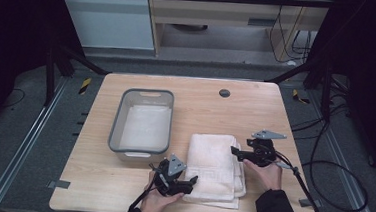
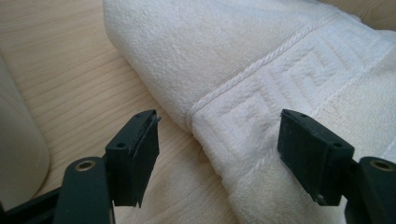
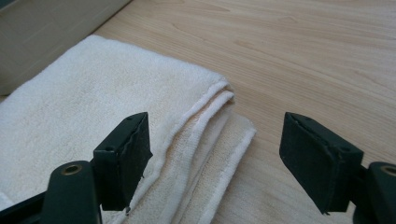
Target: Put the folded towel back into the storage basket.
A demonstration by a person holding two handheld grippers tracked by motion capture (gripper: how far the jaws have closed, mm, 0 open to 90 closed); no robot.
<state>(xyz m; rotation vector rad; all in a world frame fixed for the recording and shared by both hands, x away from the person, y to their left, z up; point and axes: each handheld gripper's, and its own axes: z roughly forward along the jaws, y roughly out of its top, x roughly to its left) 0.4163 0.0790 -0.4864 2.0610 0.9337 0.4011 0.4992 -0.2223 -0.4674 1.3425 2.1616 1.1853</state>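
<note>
A folded white towel (image 1: 215,169) lies on the wooden table (image 1: 120,186), lower centre of the high view, just right of a grey plastic bin (image 1: 142,120) whose near end sits close to the towel's left edge. The left gripper (image 1: 191,183) sits at the towel's lower left corner, held by the person's left hand (image 1: 155,200) coming in from the bottom edge. In the left gripper view its jaws stand wide apart, with the towel's folded edge and its woven key-pattern border (image 2: 261,109) between them; the pads are not pressing on the cloth. The right gripper (image 1: 234,153) is at the towel's right edge, centre right of the high view, gripped by the right hand (image 1: 266,174). In the right gripper view its jaws are also spread wide, framing the towel's stacked layered corner (image 3: 205,135) at centre, with bare tabletop to the right
</note>
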